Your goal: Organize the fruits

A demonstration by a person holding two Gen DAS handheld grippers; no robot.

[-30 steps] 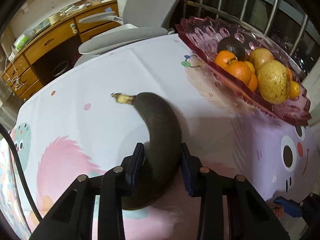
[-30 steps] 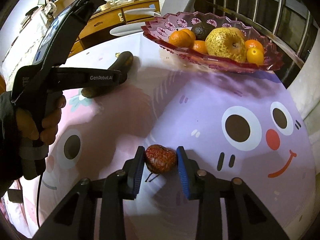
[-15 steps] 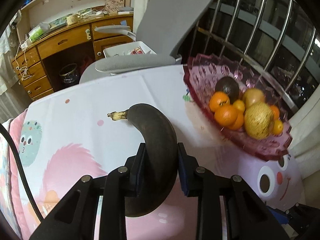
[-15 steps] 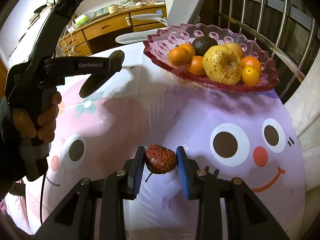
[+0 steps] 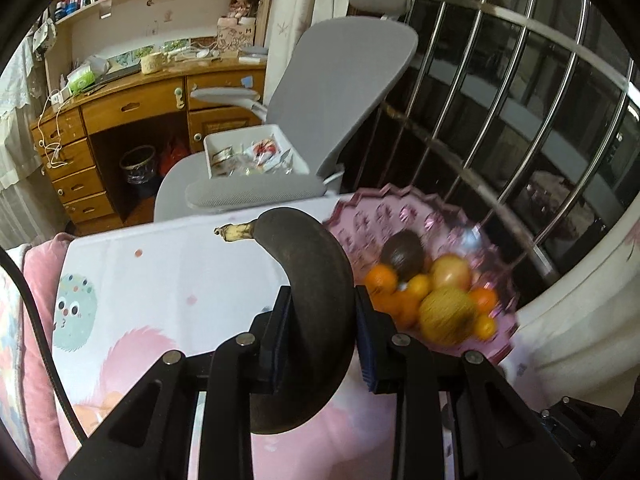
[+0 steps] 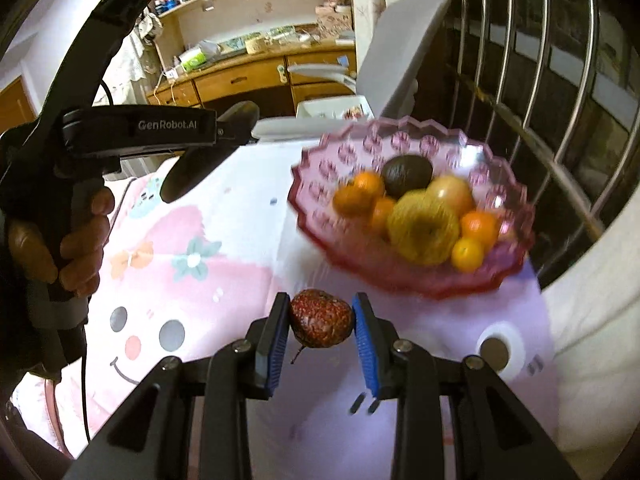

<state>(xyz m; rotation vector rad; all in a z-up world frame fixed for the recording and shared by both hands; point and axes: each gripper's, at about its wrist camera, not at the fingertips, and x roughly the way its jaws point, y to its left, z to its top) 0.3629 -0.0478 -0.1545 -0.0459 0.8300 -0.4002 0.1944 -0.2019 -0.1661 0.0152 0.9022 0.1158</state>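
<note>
Both fruits have come up off the tabletop (image 6: 248, 240) since a second ago and now ride toward the pink bowl (image 6: 508, 264), so the drop-off looks next. Left gripper (image 5: 322, 344) jaws clamp the blackened, overripe banana (image 5: 316, 280) mid-body; right gripper (image 6: 320, 336) jaws pinch the small, red, bumpy fruit (image 6: 321, 323), just short of the bowl's near rim.

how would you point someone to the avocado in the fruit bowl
Find the scalloped pink glass bowl near the window bars. The avocado sits at the back of the pile, behind the big yellow pear. It is the only dark brown-black fruit among orange and yellow ones.
</note>
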